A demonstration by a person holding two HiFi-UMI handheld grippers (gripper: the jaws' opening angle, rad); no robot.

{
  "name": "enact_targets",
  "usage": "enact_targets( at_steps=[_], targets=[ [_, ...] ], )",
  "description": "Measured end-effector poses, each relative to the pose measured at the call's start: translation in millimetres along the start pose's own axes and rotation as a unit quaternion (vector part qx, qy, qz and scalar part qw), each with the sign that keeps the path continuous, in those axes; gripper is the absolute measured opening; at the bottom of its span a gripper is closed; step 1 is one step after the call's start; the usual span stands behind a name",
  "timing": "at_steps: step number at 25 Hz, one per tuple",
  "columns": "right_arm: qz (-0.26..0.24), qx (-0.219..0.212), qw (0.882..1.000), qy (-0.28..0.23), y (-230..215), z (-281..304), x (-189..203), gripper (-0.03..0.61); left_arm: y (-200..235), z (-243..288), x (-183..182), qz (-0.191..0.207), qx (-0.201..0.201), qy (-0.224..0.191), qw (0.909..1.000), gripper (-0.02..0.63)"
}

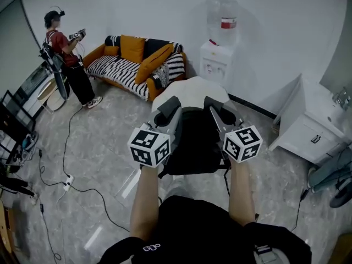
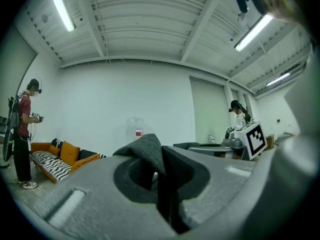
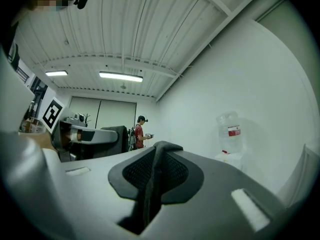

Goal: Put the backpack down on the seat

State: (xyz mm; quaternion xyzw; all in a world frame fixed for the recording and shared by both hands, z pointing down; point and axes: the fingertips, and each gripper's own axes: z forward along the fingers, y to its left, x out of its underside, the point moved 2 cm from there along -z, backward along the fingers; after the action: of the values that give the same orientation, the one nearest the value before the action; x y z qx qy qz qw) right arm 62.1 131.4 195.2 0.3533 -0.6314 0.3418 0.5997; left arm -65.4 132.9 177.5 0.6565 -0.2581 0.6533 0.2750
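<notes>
The black backpack [image 1: 190,142] hangs in front of me between both grippers, its body below them. My left gripper [image 1: 168,109] is shut on a dark padded shoulder strap [image 2: 150,151], which is folded between its jaws. My right gripper [image 1: 220,110] is shut on the other strap [image 3: 156,171], black mesh pinched between its jaws. A white rounded shape [image 1: 198,88] shows just past the backpack's top; I cannot tell whether it is the seat or part of the bag. An orange sofa [image 1: 135,65] with striped cushions stands at the back left.
A water dispenser [image 1: 219,48] stands against the back wall right of the sofa. A white cabinet [image 1: 311,133] is at the right. A person [image 1: 69,59] stands left of the sofa. Cables [image 1: 66,175] trail over the marble floor at the left.
</notes>
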Motion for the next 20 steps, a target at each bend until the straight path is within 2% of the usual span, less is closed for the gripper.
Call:
enact_targets(
  at_steps=[11,15,20],
  targets=[
    [0.067,0.013,0.998,-0.004,-44.2,83.7,38.6,0.035,74.4,66.0,39.9,-0.031,-0.004,0.055,0.9980,0.031],
    [0.089,0.017,0.996,0.022,-56.1,119.6,67.2,0.035,111.1,86.2,62.3,-0.059,-0.006,0.065,0.9961,0.031],
    [0.090,0.017,0.995,0.049,-71.8,167.9,80.4,0.035,157.0,117.6,72.1,-0.094,-0.011,0.060,0.9938,0.031]
  ],
)
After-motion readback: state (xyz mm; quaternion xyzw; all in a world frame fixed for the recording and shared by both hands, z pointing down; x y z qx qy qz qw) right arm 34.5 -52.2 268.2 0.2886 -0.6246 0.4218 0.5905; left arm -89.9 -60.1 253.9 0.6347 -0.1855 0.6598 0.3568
